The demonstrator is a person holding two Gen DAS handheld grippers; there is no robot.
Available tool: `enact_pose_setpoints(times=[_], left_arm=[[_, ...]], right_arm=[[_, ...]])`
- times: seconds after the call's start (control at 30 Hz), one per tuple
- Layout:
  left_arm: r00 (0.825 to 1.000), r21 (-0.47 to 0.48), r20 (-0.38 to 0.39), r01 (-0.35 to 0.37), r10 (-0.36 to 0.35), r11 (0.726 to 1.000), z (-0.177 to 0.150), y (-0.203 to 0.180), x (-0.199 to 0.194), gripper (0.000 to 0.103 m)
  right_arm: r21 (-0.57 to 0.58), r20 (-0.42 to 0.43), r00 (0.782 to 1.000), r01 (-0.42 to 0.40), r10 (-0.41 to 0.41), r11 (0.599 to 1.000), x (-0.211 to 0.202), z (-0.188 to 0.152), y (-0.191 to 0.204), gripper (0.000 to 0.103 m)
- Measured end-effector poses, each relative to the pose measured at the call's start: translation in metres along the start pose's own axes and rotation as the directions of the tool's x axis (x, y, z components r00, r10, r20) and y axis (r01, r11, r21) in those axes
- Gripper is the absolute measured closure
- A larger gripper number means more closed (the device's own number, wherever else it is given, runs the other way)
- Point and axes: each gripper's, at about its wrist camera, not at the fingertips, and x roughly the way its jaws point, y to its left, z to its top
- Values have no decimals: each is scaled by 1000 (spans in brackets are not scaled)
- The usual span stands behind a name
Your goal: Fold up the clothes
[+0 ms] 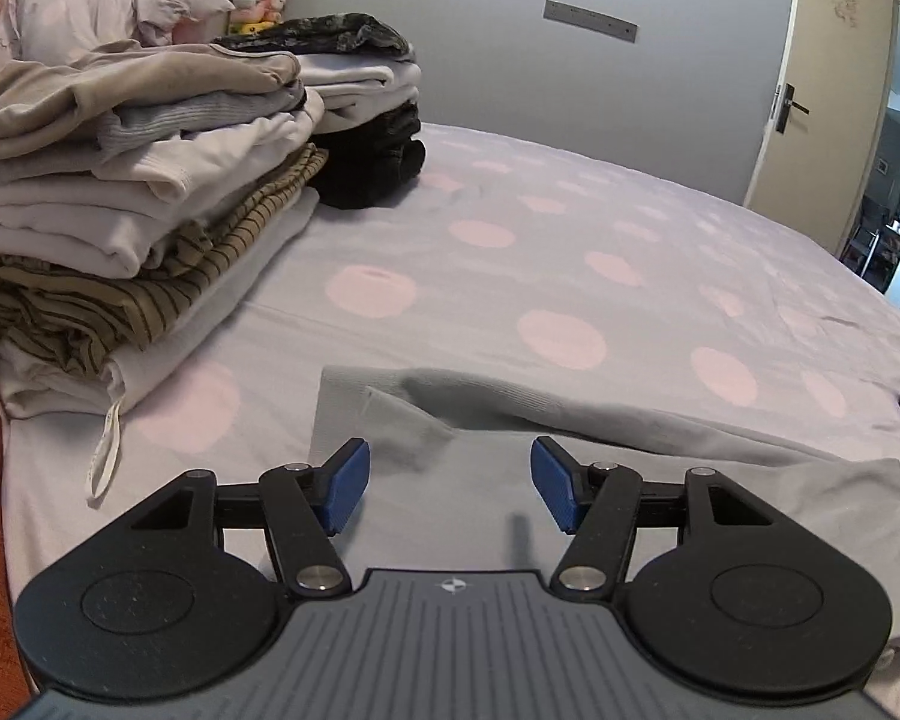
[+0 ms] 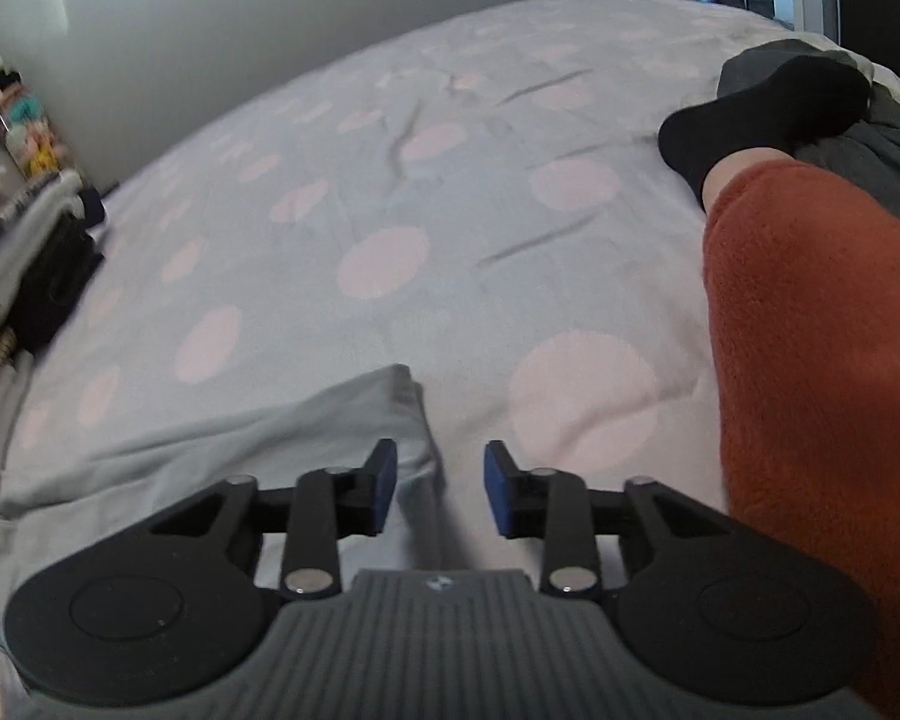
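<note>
**Grey garment under both grippers, its long side running between them**

The bed sheet [image 1: 570,252], pale lilac with pink dots, filled the room ahead of us, with a grey wall and an open door beyond. At the far left stood a stack of folded clothes [image 1: 138,192], a striped piece low in it.

We had the grey garment [image 1: 660,468] lying flat on the sheet right in front of us. Its long axis ran across, from one hand to the other. Our left gripper [image 1: 450,483] hovered over its near part with the jaws wide and nothing between the pads. Our right gripper [image 2: 441,489] stood partly open, its jaws apart over the garment's right end [image 2: 402,420], the pads clear of the cloth. We judged the right hand the nearer to that free end, so a fold toward the left would start there.

We could read no label; only a small emblem showed on each gripper body.
</note>
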Motion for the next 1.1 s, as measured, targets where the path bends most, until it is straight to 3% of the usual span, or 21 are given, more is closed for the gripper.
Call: enact_pose_setpoints(times=[0.17, 0.23, 0.4, 0.5, 0.77, 1.1], left_arm=[[999, 36, -51, 4, -3, 999, -5, -6, 4, 29], [997, 67, -73, -29, 34, 997, -10, -11, 8, 26], [996, 129, -66, -53, 62, 990, -17, -21, 13, 17], [996, 125, -64, -53, 62, 991, -19, -22, 13, 16], [997, 104, -62, -29, 35, 994, -17, -17, 12, 14], [998, 114, -56, -36, 42, 993, -19, -18, 14, 13]], right_arm=[[-46, 5, 1000, 10, -10, 999, -9, -18, 13, 67], [-44, -3, 1000, 9, -9, 999, -9, -23, 14, 67], [-41, -32, 999, 23, -24, 999, -4, -28, 15, 63], [-25, -53, 998, 20, -21, 999, 0, -29, 14, 58], [106, -46, 998, -33, 38, 994, -2, -27, -2, 58], [37, -92, 996, -14, 17, 999, 7, -31, 7, 55]])
